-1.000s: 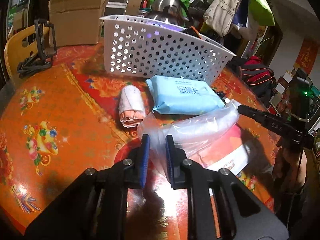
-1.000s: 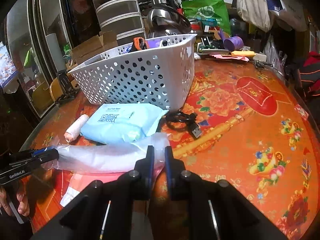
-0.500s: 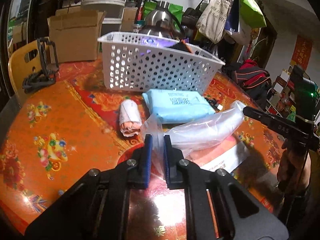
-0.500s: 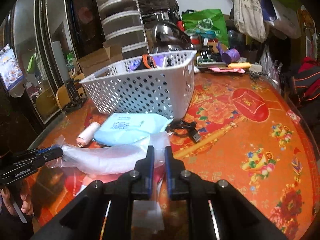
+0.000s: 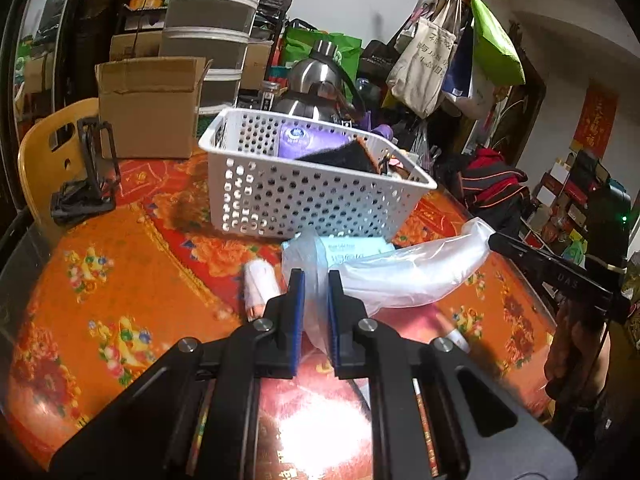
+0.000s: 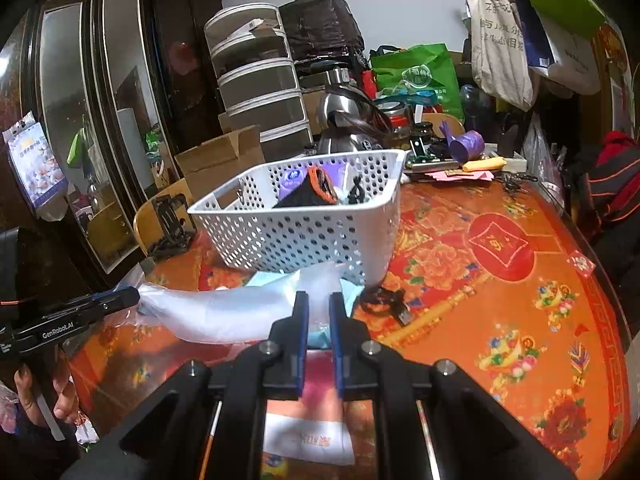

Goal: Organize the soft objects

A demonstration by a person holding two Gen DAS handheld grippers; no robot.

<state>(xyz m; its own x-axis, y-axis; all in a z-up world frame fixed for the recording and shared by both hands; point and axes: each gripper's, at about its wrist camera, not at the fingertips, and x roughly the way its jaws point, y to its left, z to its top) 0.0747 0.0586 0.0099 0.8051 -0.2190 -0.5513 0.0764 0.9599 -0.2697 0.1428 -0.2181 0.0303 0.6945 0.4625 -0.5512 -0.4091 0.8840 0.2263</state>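
Your left gripper (image 5: 314,292) and right gripper (image 6: 319,312) each pinch one end of the bag (image 5: 404,272), slung crosswise above the table (image 5: 132,264). Basket (image 5: 304,200) lies straight ahead, beyond the wipes (image 5: 352,249).

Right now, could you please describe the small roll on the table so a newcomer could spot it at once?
Find the white basket on the orange table. In front of it lies a blue wipes pack, and the roll lies just left of that. It alone is a small white cylinder with a pinkish end.
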